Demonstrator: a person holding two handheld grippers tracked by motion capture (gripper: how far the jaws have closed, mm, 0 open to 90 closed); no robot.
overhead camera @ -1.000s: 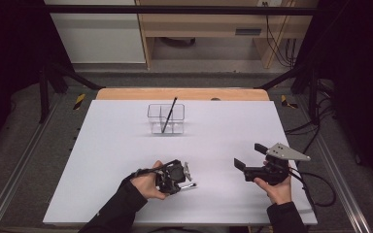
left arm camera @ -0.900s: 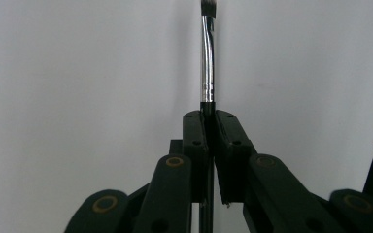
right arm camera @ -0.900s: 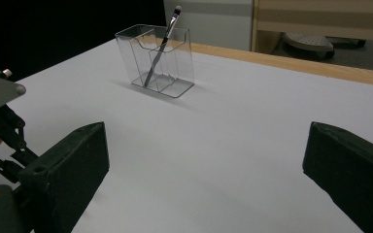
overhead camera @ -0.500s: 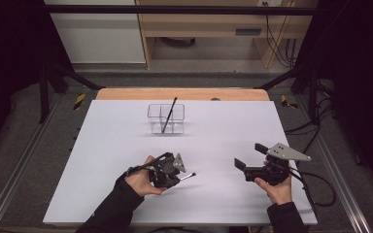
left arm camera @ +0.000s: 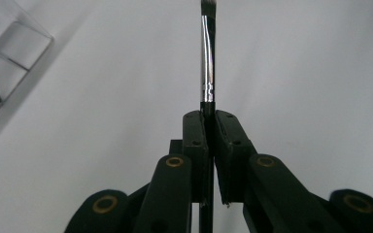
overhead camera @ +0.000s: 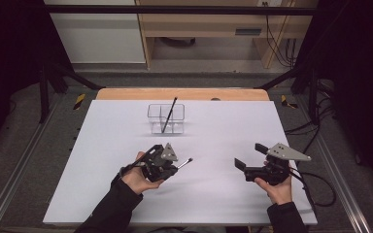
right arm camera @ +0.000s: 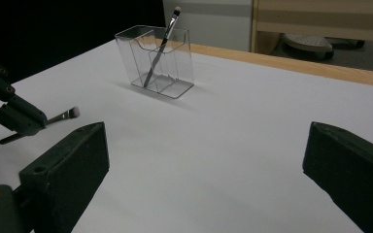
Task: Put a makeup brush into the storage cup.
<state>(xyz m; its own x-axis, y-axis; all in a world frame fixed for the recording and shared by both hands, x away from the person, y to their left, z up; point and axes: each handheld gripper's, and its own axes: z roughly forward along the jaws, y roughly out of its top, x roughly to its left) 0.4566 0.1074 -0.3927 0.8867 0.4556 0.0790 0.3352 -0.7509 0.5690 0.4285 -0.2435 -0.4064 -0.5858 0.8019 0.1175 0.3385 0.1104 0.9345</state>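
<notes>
Left hand-held gripper (overhead camera: 175, 166) clamped on a thin makeup brush (overhead camera: 185, 162), jaws pressed together on the dark handle. In the left gripper view, brush (left arm camera: 207, 63) running straight out along the jaws' own line: black handle between the pads, shiny silver ferrule beyond them, bristle tip farthest out. In the high view, long axis lying nearly level, tip aimed to the right and slightly away from the person, toward the middle of the desk (overhead camera: 223, 121). In the right gripper view, same brush (right arm camera: 64, 115) held clear of the desk surface, bristles pointing toward the camera's side, rear end of the handle poking out behind the left hand-held gripper (right arm camera: 17, 116).

Right hand-held gripper (overhead camera: 245, 156) well apart on the right, jaws spread wide with nothing between them, seen wide in its own view (right arm camera: 204, 165).

Clear divided holder (overhead camera: 166, 118) standing toward the far middle of the desk, well away from both grippers, with a second brush (overhead camera: 169, 114) leaning in it, tip up. Bare white surface between held brush and holder, also between the two grippers. Wooden strip (overhead camera: 126, 93) along the far edge; near edge just behind the forearms.
</notes>
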